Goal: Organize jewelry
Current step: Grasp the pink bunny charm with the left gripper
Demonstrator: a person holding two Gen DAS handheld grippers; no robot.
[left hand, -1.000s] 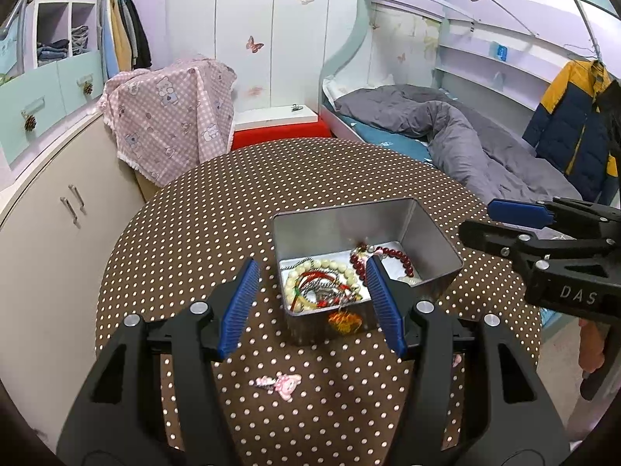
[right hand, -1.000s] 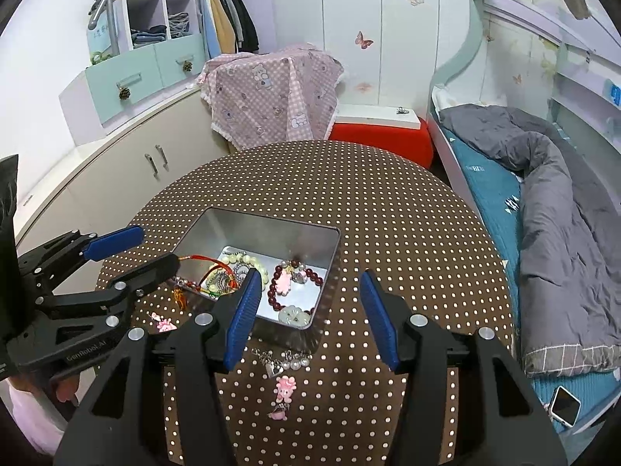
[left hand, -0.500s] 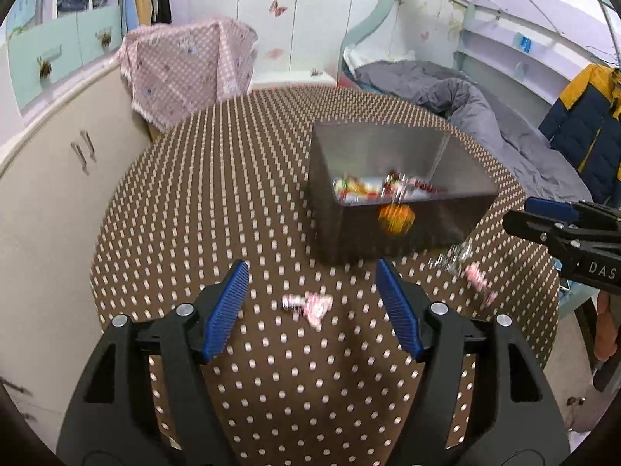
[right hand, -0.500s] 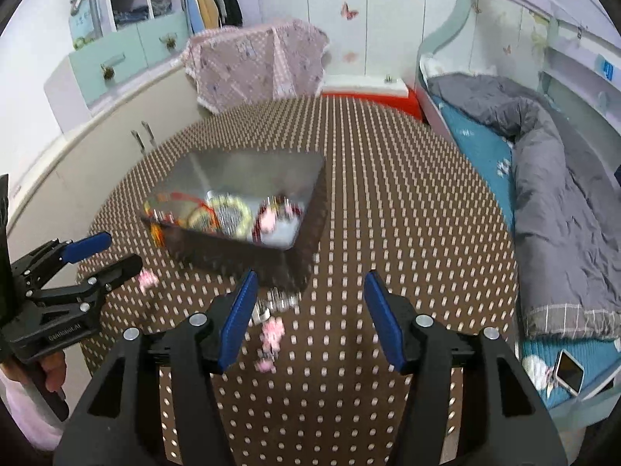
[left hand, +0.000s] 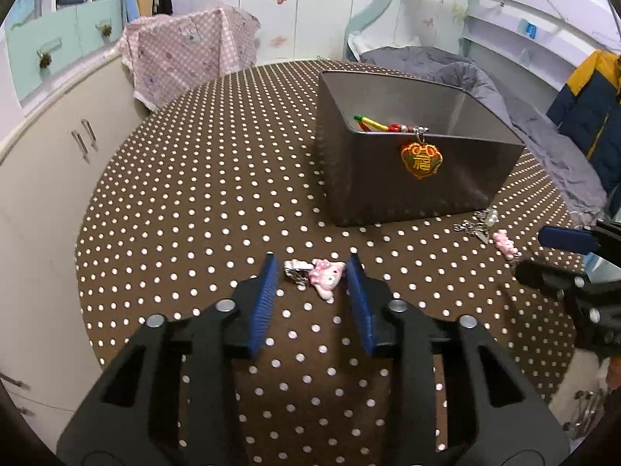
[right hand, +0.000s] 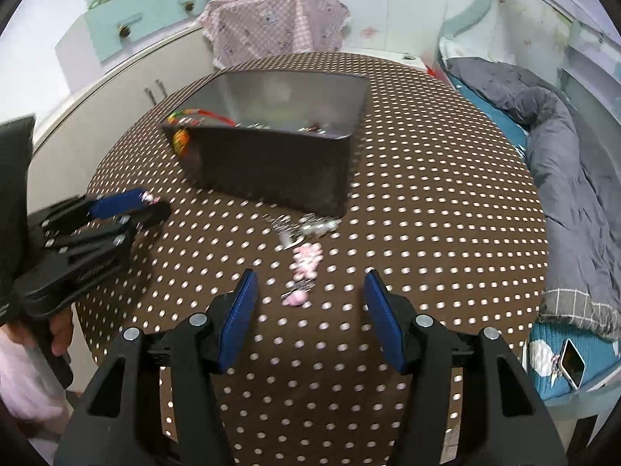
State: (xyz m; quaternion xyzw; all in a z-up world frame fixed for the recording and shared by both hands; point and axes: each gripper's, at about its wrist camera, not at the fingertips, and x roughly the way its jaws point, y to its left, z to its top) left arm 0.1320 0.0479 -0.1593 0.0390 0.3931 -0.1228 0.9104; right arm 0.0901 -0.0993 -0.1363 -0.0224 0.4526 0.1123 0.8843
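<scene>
A metal tin [left hand: 407, 186] [right hand: 271, 163] with bracelets inside stands on the brown dotted table [left hand: 194, 202]; an orange charm [left hand: 421, 160] hangs over its front wall. My left gripper [left hand: 313, 272] is open, low over the table, its fingers on either side of a pink bunny hair clip [left hand: 325, 276]. It also shows in the right wrist view [right hand: 134, 204]. My right gripper [right hand: 310, 287] is open just behind a pink charm chain [right hand: 304, 268] and a silver piece [right hand: 302, 227], which also show in the left wrist view [left hand: 502, 244].
White cabinets [left hand: 50, 124] curve along the left of the table. A pink checked cloth [left hand: 190, 54] covers something behind it. A bed with a grey duvet [right hand: 562, 147] lies to the right, a phone [right hand: 572, 361] on it.
Both grippers have dropped low toward the table. The left one has closed in around the pink hair clip and narrowed its opening. The right one has come up to the pink chain.
</scene>
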